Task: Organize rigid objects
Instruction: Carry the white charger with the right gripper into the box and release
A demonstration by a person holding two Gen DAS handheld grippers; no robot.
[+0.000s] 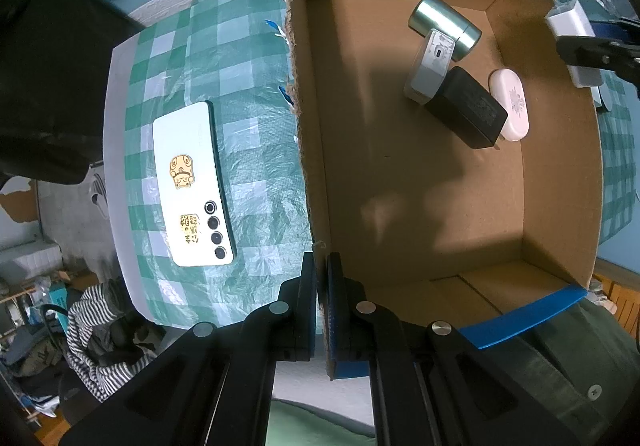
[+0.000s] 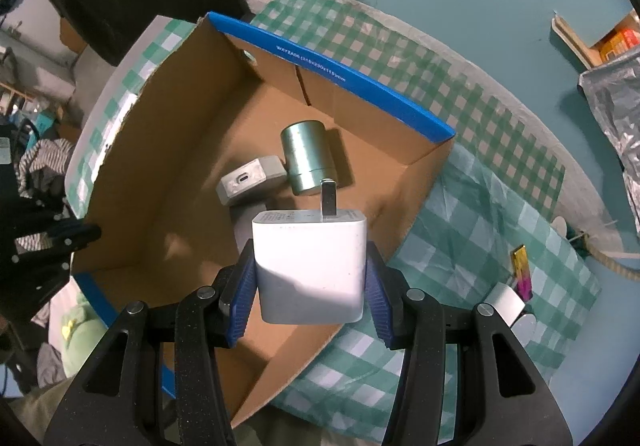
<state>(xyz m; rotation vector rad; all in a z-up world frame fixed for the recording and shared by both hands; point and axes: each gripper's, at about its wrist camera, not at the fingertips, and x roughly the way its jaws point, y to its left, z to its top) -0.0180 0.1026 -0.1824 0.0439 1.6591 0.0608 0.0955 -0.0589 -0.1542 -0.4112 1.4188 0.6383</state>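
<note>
The right gripper (image 2: 311,278) clamps a white charger (image 2: 310,270) between its blue pads, prong pointing away, poised above the open cardboard box (image 2: 192,149), while the left gripper (image 1: 322,302) is pinched tight on the box's torn side wall. Inside the box lie a silver-green cylinder (image 2: 307,159) and a grey adapter (image 2: 250,181), with a black block (image 1: 466,107) and a pale pink case (image 1: 512,105) just beside them. A white phone (image 1: 192,185) with gold stickers rests camera-side up on the green checked tablecloth (image 1: 248,77), outside the box.
</note>
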